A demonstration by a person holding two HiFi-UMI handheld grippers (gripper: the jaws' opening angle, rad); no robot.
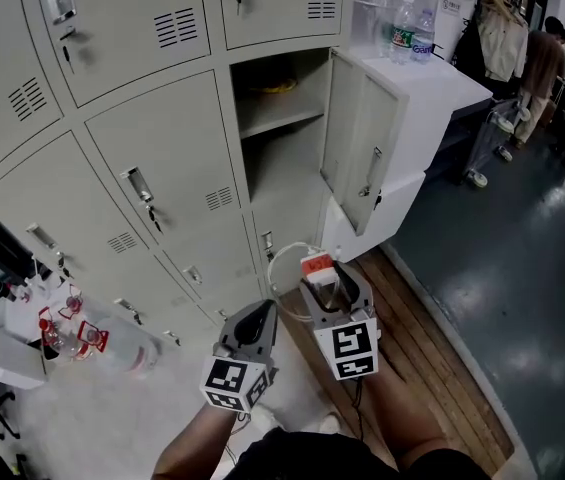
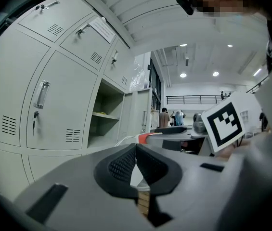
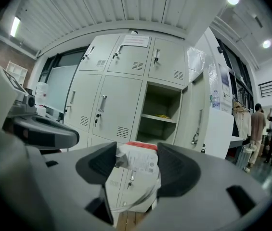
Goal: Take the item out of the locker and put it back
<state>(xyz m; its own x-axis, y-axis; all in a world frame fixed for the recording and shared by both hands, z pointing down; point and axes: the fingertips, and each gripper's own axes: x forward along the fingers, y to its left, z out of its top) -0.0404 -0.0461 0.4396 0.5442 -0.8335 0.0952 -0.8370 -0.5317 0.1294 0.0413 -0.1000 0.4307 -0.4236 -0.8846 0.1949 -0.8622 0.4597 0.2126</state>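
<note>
Left gripper [image 1: 252,320] is pinched shut on nothing, just idling. Right gripper [image 1: 334,283] is clamped on the packet [image 1: 319,265], well short of the open locker [image 1: 284,168]. My worry: that dangling cable [image 1: 280,268] could snag the door [image 1: 354,148] going in.

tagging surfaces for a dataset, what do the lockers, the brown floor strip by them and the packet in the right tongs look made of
Pale grey lockers: likely painted sheet metal, matte, with punched vent slots. Brown floor strip: wood planks, seams visible. White packet with orange-red top: probably thin plastic film, creased and slightly glossy.
</note>
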